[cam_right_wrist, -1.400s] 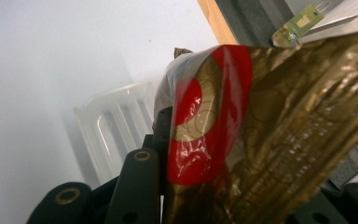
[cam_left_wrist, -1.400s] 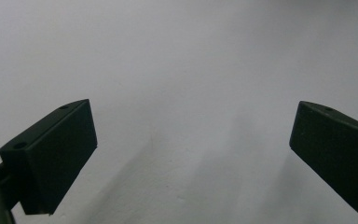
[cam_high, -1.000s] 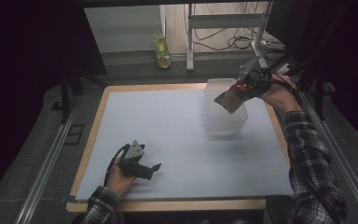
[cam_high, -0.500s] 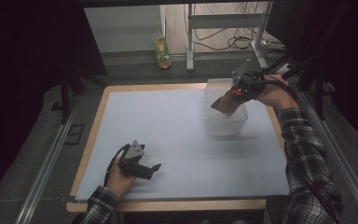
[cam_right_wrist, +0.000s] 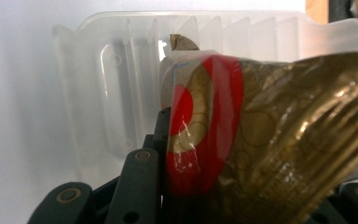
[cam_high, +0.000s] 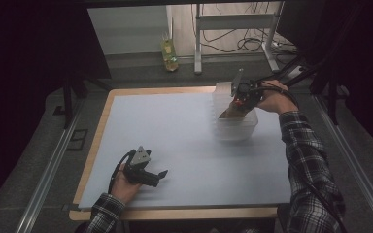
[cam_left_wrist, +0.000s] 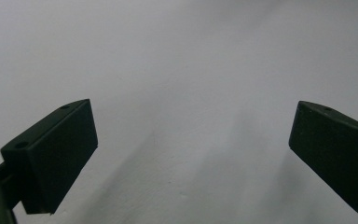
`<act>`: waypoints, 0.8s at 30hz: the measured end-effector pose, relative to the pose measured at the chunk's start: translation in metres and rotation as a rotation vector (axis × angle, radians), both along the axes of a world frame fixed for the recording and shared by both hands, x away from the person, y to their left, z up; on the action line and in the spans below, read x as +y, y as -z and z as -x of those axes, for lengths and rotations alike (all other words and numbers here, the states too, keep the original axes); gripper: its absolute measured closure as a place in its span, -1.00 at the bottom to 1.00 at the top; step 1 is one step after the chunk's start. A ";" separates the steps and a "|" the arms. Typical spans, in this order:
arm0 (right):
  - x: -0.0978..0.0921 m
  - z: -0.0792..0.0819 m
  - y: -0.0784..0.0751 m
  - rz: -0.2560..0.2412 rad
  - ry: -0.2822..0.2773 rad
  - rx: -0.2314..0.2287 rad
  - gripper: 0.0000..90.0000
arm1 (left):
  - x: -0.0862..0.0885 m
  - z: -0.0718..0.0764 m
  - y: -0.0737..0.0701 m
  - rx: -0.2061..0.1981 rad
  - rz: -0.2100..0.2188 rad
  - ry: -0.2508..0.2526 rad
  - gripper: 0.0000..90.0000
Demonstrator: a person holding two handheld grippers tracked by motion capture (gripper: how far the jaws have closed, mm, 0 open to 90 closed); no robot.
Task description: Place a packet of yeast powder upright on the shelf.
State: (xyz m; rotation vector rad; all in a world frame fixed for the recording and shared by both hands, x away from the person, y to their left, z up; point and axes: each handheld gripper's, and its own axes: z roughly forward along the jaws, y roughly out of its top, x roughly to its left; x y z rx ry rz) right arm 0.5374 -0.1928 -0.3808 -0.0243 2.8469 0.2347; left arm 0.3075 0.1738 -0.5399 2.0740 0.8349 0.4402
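Over at the far side, the right gripper [cam_high: 237,99] is pinching a gold-and-red packet [cam_right_wrist: 261,135] over the clear bin [cam_high: 233,127], seemingly to drop it in, while the left gripper [cam_high: 156,175] is resting wide-fingered on the surface [cam_high: 175,141].

The high view looks forward and down over the whole table [cam_high: 184,145]. The left gripper view faces the bare tabletop close up. The right gripper view faces the clear container [cam_right_wrist: 121,84] very near, shared with the high view [cam_high: 235,128].
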 end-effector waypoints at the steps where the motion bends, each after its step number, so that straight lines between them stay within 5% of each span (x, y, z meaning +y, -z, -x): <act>1: 0.002 -0.001 0.002 -0.008 0.002 -0.002 0.57 | 0.000 0.000 0.000 0.000 0.001 0.000 -0.97; 10: 0.004 -0.001 0.006 -0.149 0.069 0.029 0.36 | 0.000 0.000 0.000 -0.003 -0.003 0.000 -0.97; 24: -0.001 0.005 -0.003 -0.278 0.168 0.022 -0.22 | 0.000 0.001 -0.001 -0.008 0.005 -0.008 -0.97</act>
